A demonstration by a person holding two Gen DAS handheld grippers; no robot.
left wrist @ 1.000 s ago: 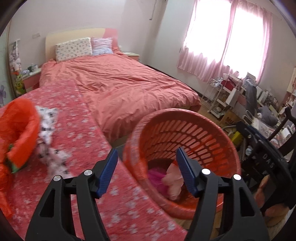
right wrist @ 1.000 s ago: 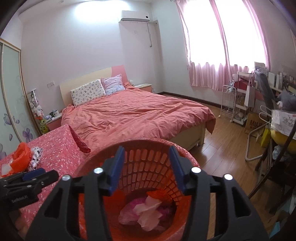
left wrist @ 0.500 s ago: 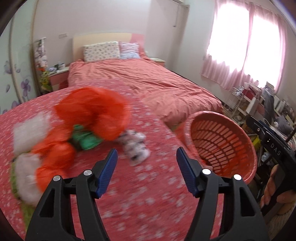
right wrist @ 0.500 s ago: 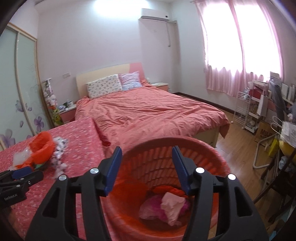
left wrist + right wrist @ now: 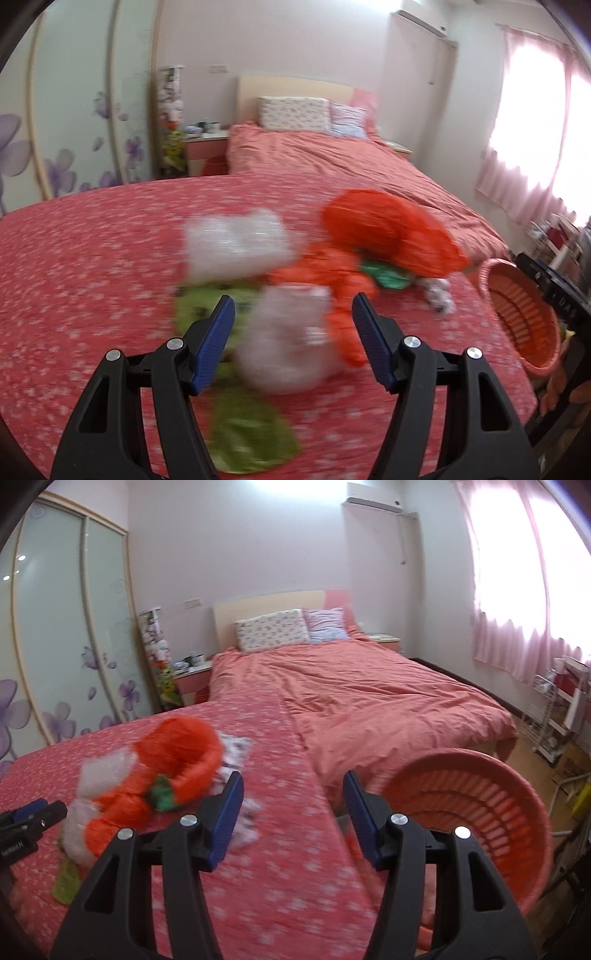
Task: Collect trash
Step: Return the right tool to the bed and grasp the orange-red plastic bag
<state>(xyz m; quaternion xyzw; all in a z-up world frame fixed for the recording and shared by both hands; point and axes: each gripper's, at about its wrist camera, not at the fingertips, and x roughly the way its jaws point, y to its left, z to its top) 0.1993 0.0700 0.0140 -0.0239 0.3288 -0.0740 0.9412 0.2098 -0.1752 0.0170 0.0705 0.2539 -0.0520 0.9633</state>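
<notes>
Both tools, left (image 5: 291, 317) and right (image 5: 293, 797), are hanging apart and empty, so I'd be lining up squarely on the near clear plastic wad (image 5: 286, 332) before squeezing.

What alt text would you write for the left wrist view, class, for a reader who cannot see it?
An open, empty left claw points at blurred trash on a red floral cloth: clear plastic wrap, an orange bag and green wrappers. An orange basket stands at right, a bed behind.

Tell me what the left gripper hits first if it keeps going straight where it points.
Probably the crumpled clear plastic wrap, which lies between the open jaws of the left gripper. The picture is blurred, so depth is uncertain.
</notes>
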